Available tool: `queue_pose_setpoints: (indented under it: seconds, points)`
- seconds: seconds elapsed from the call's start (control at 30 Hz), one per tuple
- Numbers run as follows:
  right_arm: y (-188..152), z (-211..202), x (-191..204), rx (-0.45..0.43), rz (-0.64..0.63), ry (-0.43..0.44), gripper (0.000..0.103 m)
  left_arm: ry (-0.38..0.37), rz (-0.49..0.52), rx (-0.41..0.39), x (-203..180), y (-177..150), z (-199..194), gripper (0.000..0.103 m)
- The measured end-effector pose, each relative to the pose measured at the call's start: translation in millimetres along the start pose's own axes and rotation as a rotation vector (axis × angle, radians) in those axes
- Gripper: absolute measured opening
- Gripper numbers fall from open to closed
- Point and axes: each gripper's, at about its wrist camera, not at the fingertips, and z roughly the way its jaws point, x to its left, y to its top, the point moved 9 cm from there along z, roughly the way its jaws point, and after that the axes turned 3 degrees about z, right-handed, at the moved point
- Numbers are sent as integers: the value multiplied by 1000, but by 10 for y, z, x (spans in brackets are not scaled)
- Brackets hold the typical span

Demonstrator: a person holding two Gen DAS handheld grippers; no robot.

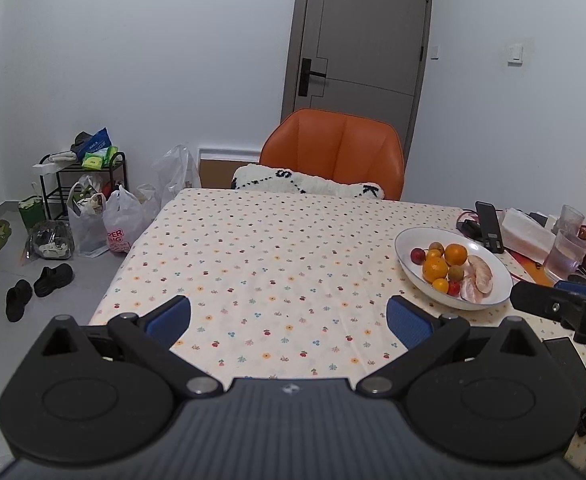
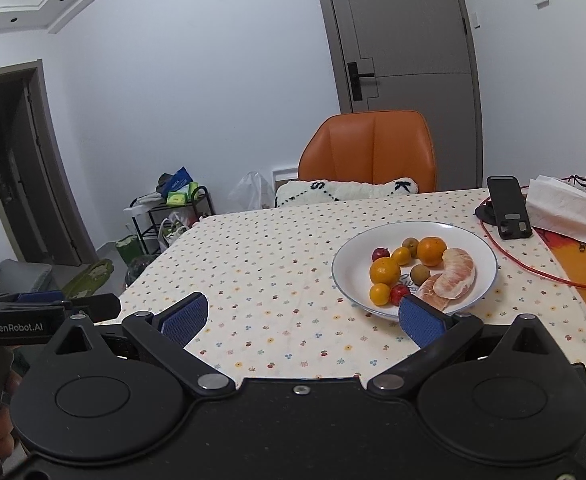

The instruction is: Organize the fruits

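Observation:
A white plate (image 2: pixel 351 276) (image 1: pixel 407 266) on the dotted tablecloth holds several fruits: oranges (image 2: pixel 431 251) (image 1: pixel 455 254), small red fruits (image 2: pixel 380 254), brownish round fruits (image 2: pixel 419 271) and peeled pomelo segments (image 2: pixel 457 274) (image 1: pixel 480 274). My right gripper (image 2: pixel 303 318) hovers open just short of the plate's near rim, its right finger overlapping the rim in view. Left of the plate, my left gripper (image 1: pixel 289 318) is open over bare cloth. Neither holds anything. The right gripper's tip (image 1: pixel 533 300) shows beside the plate in the left wrist view.
Behind the plate stand a black phone on a holder (image 2: pixel 508 206), a tissue pack (image 2: pixel 561 202), a red cable (image 2: pixel 533 266) and glasses (image 1: pixel 565 252). An orange chair (image 1: pixel 333 152) with a white cushion sits at the far table edge. Bags, a rack and shoes (image 1: pixel 53 280) lie on the floor at left.

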Motion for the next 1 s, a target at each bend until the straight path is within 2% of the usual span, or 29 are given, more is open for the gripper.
queue_pose_setpoints:
  seconds: [1.0]
  points:
    - [-15,19,-47,0,-1,1,103,8,8,2,-21,-7,6,103]
